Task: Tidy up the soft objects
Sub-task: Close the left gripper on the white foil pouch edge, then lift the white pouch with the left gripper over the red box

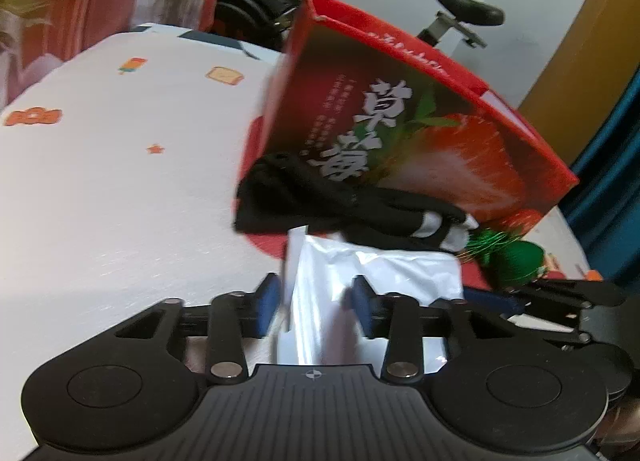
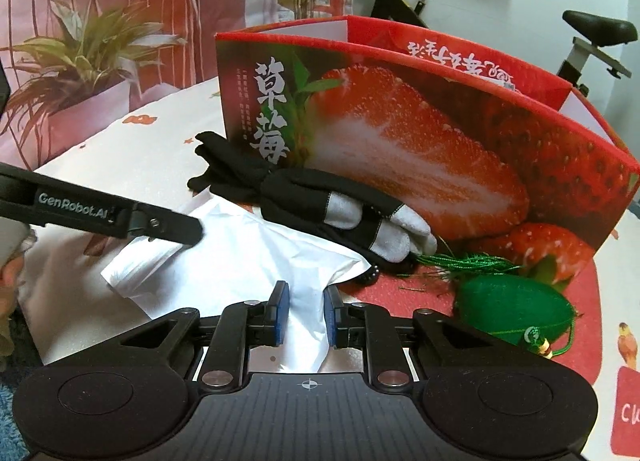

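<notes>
I hold both grippers low over the table (image 1: 100, 201), pointing forward at the red strawberry box (image 2: 420, 149). My left gripper (image 1: 316, 303) has its two blue pads either side of the white plastic bag (image 1: 372, 273), and the film runs up between them; that view is blurred, so I cannot tell whether the pads actually pinch it. My right gripper (image 2: 303, 313) is closed on the near edge of the same white plastic bag (image 2: 240, 261), a fold of it squeezed between my fingers.

Just ahead of my fingertips, past the bag, lies a pair of black gloves with grey fingertips (image 2: 320, 205), resting partly on the bag's far edge and against the front wall of the box. To the right of my right fingers sits a green stuffed pouch (image 2: 512, 309) with green tassel threads trailing toward the gloves. My left gripper's arm crosses the left side of the right wrist view, its tip over the bag.

The box stands open-topped; I cannot see what is inside. An exercise bike (image 2: 592, 37) stands behind it.
</notes>
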The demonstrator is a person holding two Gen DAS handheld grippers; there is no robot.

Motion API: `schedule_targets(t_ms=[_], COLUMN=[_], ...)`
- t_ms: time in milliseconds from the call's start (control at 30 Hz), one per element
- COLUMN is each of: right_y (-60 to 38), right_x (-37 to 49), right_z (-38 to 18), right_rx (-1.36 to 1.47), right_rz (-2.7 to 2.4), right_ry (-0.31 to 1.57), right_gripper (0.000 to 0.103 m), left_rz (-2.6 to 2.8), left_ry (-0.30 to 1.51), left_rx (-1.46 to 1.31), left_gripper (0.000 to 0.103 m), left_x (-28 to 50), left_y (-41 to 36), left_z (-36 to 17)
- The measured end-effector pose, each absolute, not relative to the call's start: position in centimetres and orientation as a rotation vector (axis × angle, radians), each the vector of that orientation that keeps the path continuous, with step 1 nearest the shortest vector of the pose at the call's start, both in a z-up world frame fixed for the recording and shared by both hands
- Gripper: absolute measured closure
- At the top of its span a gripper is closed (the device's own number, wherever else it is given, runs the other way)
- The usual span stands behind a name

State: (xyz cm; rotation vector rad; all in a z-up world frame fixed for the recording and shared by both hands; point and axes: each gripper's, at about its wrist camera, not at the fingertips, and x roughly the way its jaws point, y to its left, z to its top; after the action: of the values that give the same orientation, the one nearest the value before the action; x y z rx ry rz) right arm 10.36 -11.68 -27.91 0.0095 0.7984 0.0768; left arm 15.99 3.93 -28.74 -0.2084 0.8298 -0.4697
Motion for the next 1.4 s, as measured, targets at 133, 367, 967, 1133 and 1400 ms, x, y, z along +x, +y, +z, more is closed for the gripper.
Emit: schedule_targets(t_ms=[133,367,967,1133,1400], right_y=[-12.0,-11.9,-11.2,-10.9,-10.9], right_x=[10.3,8.5,8.3,8.4,8.2], right_z=[-28.1,-28.0,-27.3,-27.0,-26.9], right_rx=[0.052,0.088,0.046,0.052,0.053], right_rz=[0.072,0.057,0.065,0.081,0.084], right_ry=[0.801,0.777,0.764,0.742,0.732], right_gripper=[0.085,0.086,0.089,0.089,0.089], left_rz=[-0.487,-0.492,-0.463,-0.442,-0.44], left_ry=[0.793,0.809,0.797,0.766,0.761], left_rx=[-0.11,-0.206,-0.215,-0.221,-0.222], left_gripper=[0.055,0.072,0.095,0.095,0.095], left_x=[15.3,15.1,14.4,14.2,14.2], left_y=[2.3,3.5,4.0,4.5,4.4], left_z=[-28.8,-29.0,-28.7,-28.3,-28.1])
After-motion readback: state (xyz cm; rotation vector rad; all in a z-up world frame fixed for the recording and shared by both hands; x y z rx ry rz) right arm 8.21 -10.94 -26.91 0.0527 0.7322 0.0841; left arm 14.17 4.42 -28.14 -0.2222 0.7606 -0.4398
